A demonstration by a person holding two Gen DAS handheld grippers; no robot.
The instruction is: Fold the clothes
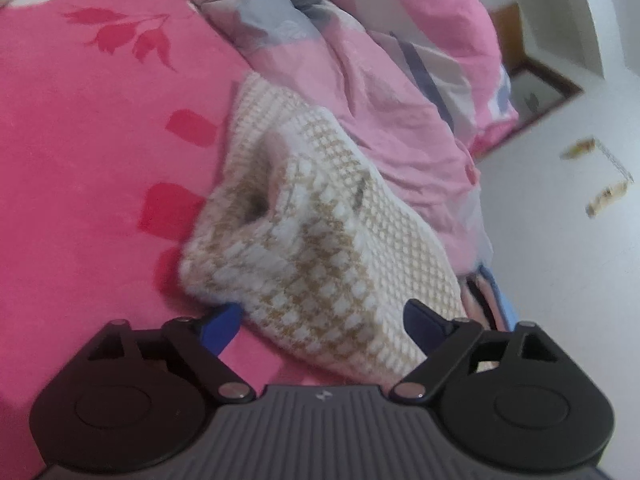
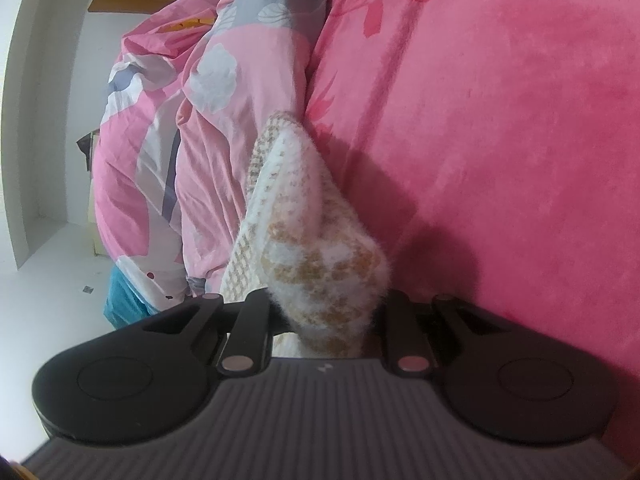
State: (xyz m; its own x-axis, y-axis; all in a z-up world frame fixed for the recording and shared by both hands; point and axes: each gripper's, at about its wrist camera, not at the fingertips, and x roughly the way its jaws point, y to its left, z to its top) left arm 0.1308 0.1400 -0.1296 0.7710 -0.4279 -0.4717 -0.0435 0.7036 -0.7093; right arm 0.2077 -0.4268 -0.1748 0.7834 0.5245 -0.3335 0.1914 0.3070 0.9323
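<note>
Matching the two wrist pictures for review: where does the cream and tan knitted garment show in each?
Left wrist: knitted garment fills the centre, its near edge between the open blue fingers.
Right wrist: garment at lower centre, running into the gripper.
Shared landmark: the crumpled pink patterned quilt beside it.

My left gripper (image 1: 320, 320): black linkage arms, silver pivot pins, ribbed grey body w/ small logo at 12, blue fingertips (image 1: 222, 326). Right gripper (image 2: 326, 320): same build.

One knitted garment (image 1: 320, 232) is lying on one pink bedsheet (image 1: 80, 160), beside one bunched floral quilt (image 1: 400, 80). Two grippers are showing, the left gripper (image 1: 322, 322) and the right gripper (image 2: 326, 312).
</note>
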